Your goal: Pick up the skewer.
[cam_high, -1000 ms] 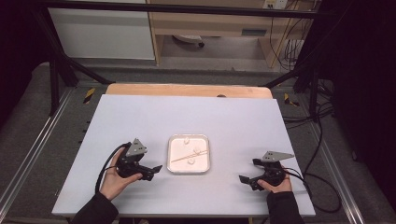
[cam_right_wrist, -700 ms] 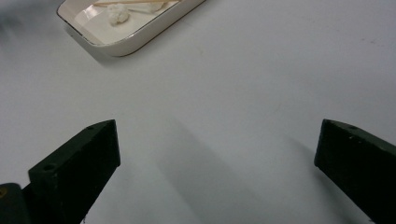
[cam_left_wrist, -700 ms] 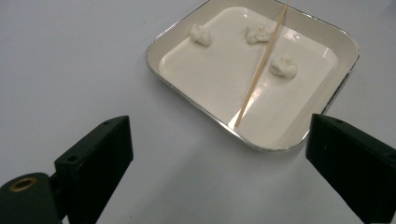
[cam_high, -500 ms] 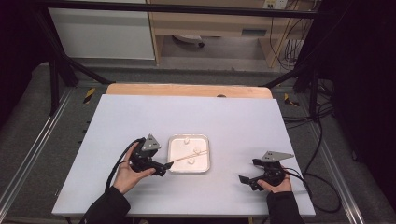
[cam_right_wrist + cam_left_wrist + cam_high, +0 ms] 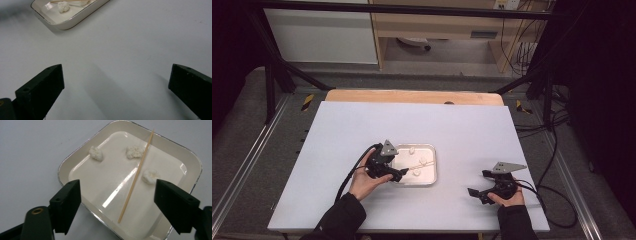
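a: tray [image 5: 192, 162] first — glossy white, square with rounded corners and a thin metallic rim, sitting on the matte pale table [image 5: 462, 120] near the front edge, a little left of centre

b: what's inside it?

a: a thin, straight wooden skewer [image 5: 136, 176] lying slantwise across the shiny floor, plus three small crumbly white lumps [image 5: 96, 153], fluffy and irregular. one lump touches the skewer's upper part

b: and the left gripper [image 5: 117, 195]?

a: blocky black jaws over the tray's near edge, fairly wide apart and just been closing; the skewer's near end lies between them, and neither pad touches it

b: the right gripper [image 5: 482, 192]?

a: well apart from the tray, low over bare table at the front right, jaws spread wide with nothing between them. a flat grey three-cornered plate [image 5: 508, 166] sits on top
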Motion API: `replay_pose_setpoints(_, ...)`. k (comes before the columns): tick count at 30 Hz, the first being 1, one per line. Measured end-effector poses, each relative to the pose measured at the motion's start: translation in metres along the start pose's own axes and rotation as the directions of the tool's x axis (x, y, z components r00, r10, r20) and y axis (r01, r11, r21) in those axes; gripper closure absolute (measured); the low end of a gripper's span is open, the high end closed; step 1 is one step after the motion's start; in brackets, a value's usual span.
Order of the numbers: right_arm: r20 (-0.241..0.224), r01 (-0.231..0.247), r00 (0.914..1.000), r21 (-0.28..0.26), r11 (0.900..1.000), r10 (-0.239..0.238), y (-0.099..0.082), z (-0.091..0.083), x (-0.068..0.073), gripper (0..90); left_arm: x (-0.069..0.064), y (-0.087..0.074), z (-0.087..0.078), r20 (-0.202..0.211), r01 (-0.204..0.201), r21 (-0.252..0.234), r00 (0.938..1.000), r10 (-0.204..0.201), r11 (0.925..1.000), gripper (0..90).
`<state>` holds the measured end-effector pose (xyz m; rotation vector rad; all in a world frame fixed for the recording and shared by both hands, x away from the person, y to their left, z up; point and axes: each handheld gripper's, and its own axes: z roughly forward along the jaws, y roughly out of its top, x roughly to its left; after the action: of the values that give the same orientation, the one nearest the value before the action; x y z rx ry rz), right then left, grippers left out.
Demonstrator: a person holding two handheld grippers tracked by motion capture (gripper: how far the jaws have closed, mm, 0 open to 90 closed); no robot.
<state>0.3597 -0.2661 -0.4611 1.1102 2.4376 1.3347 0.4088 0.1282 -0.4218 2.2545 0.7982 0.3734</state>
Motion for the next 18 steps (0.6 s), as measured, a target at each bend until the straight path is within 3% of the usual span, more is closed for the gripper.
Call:
replay_pose_setpoints(6,0.0,0.002,1.0,0.001,1.0,-0.002,0.0,0.0,0.0,0.7,0.0,0.002,0.009,0.02,-0.006,0.007,0.9998,0.006,1.0,37.1)
replay_pose_setpoints(18,-0.002,0.002,1.0,0.002,1.0,-0.002,0.0,0.0,0.0,0.7,-0.006,0.004,0.025,0.055,-0.085,0.028,0.995,0.084,0.9959,63.1)
